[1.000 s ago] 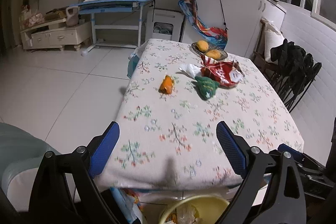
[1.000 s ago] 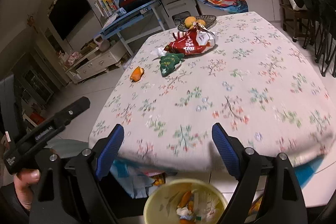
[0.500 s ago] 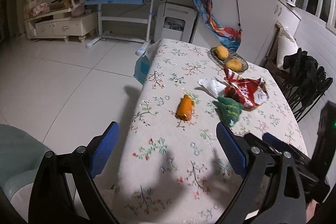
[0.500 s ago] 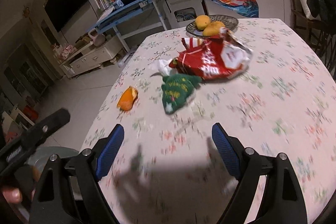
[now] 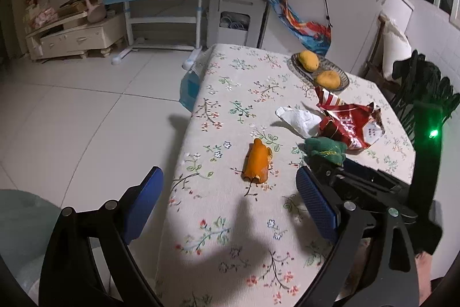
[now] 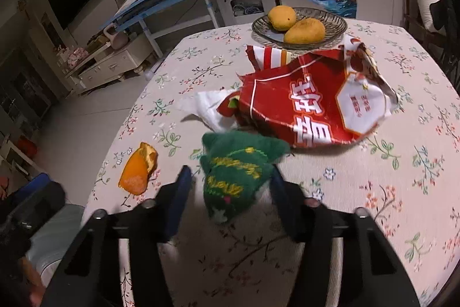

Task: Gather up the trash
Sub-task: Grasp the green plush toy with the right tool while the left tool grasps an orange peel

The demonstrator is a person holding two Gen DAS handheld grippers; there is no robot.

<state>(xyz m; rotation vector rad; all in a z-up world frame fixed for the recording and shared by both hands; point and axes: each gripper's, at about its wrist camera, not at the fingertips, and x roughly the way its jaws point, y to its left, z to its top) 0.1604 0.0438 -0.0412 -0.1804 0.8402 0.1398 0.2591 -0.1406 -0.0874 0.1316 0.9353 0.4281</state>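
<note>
Both grippers have moved in over the floral table. Right gripper, jaws just closing, straddles the green knitted piece, apparently not yet clamped. Left gripper gapes empty near the orange peel.

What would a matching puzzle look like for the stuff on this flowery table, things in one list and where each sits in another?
Things:
1. mangoes
2. orange peel
3. green fuzzy item
4. red snack bag

Places:
A. between the right gripper's fingers
B. in the glass dish
C. alone near the table's left edge
D. crumpled just in front of the dish

Pairs: 1-B, 2-C, 3-A, 4-D
</note>
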